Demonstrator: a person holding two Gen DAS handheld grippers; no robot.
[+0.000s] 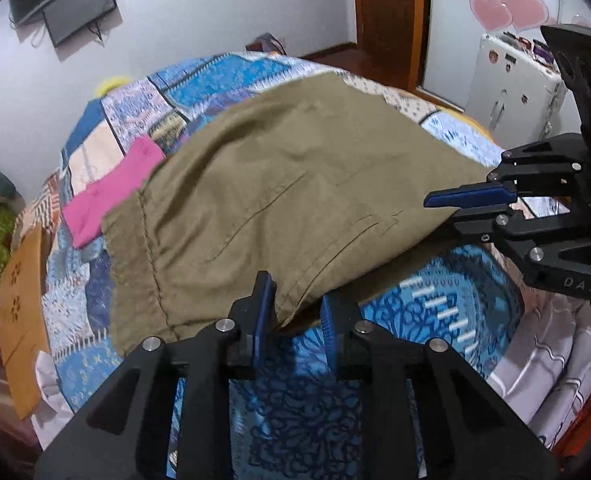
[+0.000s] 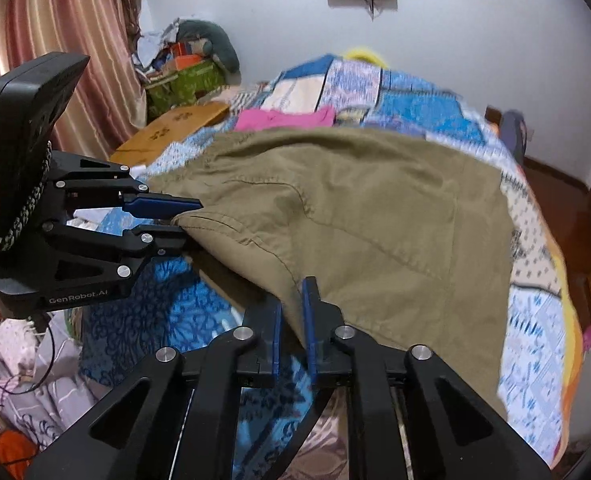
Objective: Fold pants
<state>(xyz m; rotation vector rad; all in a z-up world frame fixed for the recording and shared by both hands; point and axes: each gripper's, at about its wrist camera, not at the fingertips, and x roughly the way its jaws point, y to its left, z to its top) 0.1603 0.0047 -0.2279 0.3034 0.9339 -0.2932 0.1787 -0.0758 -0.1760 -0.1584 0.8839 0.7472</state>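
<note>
Olive-khaki pants (image 1: 295,184) lie spread on a bed with a blue patchwork quilt (image 1: 435,320); they also show in the right wrist view (image 2: 375,216). My left gripper (image 1: 295,300) is shut on the near edge of the pants and lifts it off the quilt. My right gripper (image 2: 293,304) is shut on another part of the same near edge. Each gripper shows in the other's view: the right gripper (image 1: 443,206) at the right, the left gripper (image 2: 187,212) at the left, both pinching fabric.
A pink garment (image 1: 111,192) lies on the quilt beyond the pants. An orange-brown board (image 1: 23,312) is at the bed's left side. A white cabinet (image 1: 511,80) stands by the wall. Clutter (image 2: 183,76) and a striped curtain (image 2: 55,28) are at the far corner.
</note>
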